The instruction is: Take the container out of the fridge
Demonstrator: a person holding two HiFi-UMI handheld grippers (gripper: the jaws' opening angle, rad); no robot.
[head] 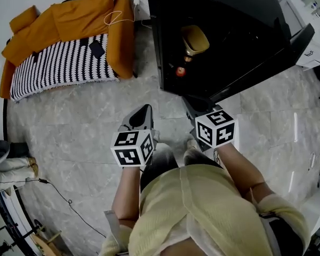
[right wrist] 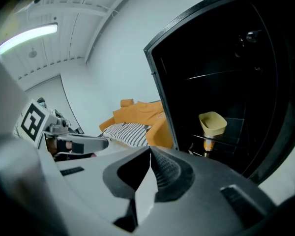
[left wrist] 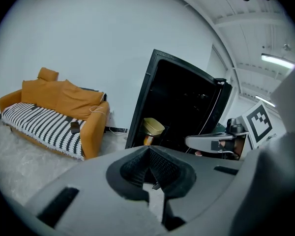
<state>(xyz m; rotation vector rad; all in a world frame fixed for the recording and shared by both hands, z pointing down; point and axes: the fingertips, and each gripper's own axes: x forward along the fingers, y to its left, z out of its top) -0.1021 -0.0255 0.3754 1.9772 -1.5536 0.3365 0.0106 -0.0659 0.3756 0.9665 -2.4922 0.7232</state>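
The left tool (left wrist: 150,150), jaws together, faces an open fridge (left wrist: 187,102) holding a container (left wrist: 153,127).

- Your head view is bright and evenly lit. The pale floor (head: 85,127) shows soft streaks of glare at the right, and lines bow towards the left edge.
- The inside of the fridge (head: 218,31) reads almost black in every view — only the yellow container (head: 194,39) catches light.
- In the left gripper view, the ceiling strip lights (left wrist: 278,60) burn out white at upper right.
- In the right gripper view, one light tube (right wrist: 27,37) blooms at upper left.
- Both gripper views are fisheye, with black corners and bent lines at the rim.
- Close to the lens, the left gripper (left wrist: 149,154) and right gripper (right wrist: 150,151) look soft and grey — the room behind them stays sharper.
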